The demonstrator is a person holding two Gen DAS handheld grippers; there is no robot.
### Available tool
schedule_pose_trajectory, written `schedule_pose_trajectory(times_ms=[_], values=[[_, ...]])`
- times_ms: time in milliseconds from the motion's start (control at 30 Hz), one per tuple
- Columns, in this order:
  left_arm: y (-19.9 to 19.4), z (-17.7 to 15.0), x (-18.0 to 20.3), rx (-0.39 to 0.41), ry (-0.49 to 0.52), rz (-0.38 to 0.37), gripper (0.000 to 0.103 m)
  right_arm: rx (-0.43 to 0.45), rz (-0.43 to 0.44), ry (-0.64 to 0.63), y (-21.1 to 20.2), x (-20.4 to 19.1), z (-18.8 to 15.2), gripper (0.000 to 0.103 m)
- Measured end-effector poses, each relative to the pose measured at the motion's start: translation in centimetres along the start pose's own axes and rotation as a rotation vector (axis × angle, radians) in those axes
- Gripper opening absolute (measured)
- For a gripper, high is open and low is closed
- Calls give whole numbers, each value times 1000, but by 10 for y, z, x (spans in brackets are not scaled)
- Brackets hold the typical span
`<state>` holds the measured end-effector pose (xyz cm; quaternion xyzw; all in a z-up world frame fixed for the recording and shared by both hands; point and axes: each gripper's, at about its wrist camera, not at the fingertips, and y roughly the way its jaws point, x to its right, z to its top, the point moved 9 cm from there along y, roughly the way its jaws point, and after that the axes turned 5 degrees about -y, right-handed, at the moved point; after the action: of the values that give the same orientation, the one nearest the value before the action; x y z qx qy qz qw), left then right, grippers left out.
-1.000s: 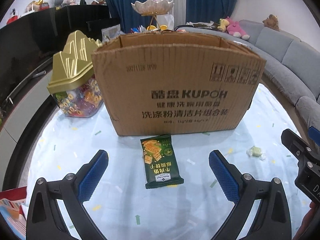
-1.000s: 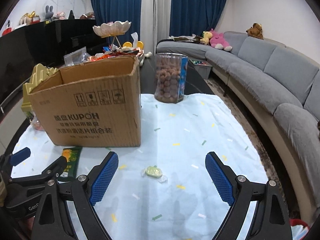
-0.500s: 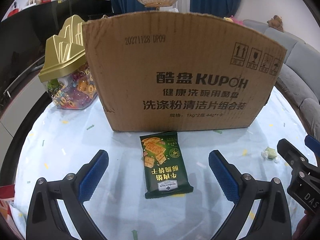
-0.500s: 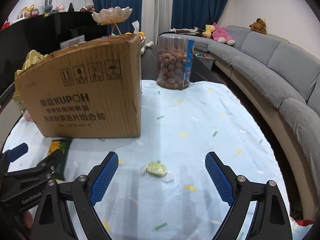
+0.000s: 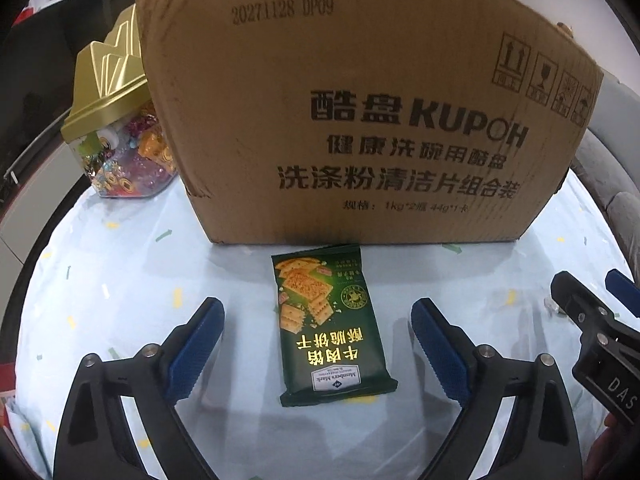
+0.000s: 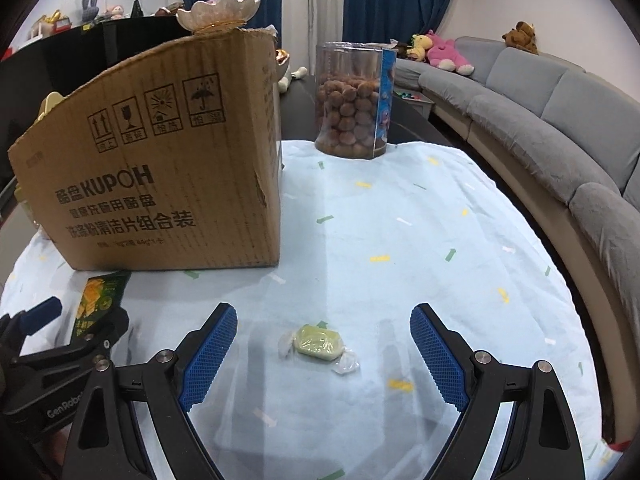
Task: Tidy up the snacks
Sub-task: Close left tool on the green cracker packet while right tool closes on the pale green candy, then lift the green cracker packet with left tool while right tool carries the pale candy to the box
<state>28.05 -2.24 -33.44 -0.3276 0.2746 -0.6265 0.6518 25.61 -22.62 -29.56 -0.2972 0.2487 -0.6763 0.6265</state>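
A dark green cracker packet point(image 5: 326, 320) lies flat on the pale blue tablecloth just before the brown cardboard box point(image 5: 360, 120). My left gripper point(image 5: 316, 320) is open, its blue pads on either side of the packet, not touching it. A green wrapped candy point(image 6: 320, 343) lies on the cloth between the open pads of my right gripper point(image 6: 323, 328). The box point(image 6: 160, 168) stands to the left in the right wrist view, with the packet's corner point(image 6: 98, 300) below it. The box's inside is hidden.
A gold-lidded clear jar of wrapped sweets point(image 5: 120, 136) stands left of the box. A clear tub of brown balls point(image 6: 352, 100) stands behind the box to the right. A grey sofa point(image 6: 540, 120) curves around the table's right side.
Both grippers have lowered and moved forward. The packet and the candy now sit between their open pads, and the box looms larger. Nothing has been gripped.
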Motion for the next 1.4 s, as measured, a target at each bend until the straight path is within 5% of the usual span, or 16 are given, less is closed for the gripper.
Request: schedule_pose_trajectory(times_ms=[300,567,933,1400], values=[[9,-5,1,-40,-2,13,88,-43,-13,12,12,5,-8,88],[11,-6,0,-38,0,-7,80,-90,15,34,22,6,-13,64],[-3,-9,23,-22,42,-42,45,-81,16,16,17,3,-15,33],[-35,-3,28,9,50,-28,43,-45,49,9,1,-3,-3,30]])
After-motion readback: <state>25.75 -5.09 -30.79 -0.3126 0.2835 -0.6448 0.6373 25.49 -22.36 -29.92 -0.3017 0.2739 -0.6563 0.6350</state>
